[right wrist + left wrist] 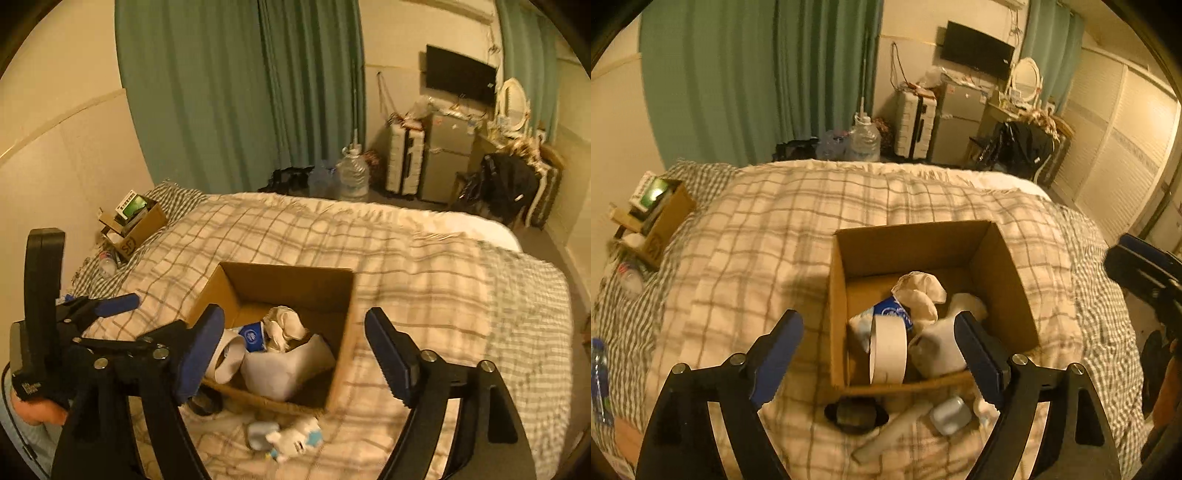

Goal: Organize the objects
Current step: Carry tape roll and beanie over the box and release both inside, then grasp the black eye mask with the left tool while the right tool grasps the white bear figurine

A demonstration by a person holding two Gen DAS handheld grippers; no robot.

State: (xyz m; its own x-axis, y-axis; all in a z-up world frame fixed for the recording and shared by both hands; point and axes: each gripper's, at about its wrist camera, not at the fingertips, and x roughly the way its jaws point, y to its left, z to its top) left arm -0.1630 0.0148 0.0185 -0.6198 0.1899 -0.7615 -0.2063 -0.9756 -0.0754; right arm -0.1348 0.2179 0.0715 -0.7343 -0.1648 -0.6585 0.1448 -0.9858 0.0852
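An open cardboard box [1004, 266] sits on the checked bedspread. Inside it are a roll of white tape [888, 350], a blue packet [892, 312] and crumpled white cloth [923, 291]. My left gripper [879, 325] hangs open over the box's near wall, nothing between its fingers. My right gripper [295, 317] also stands open above the box [343, 354], empty. One of its fingers [1134, 254] shows at the right edge of the left wrist view. In front of the box lie a black ring [855, 415], a white tube [890, 432], a small grey case [951, 415] and a white-and-blue toy [295, 439].
A second cardboard box [665, 225] full of items stands at the bed's far left, with a plastic bottle [107, 264] beside it. Another bottle [598, 373] lies at the left edge. Past the bed's foot are a water jug [864, 140], a suitcase [916, 122] and green curtains [757, 74].
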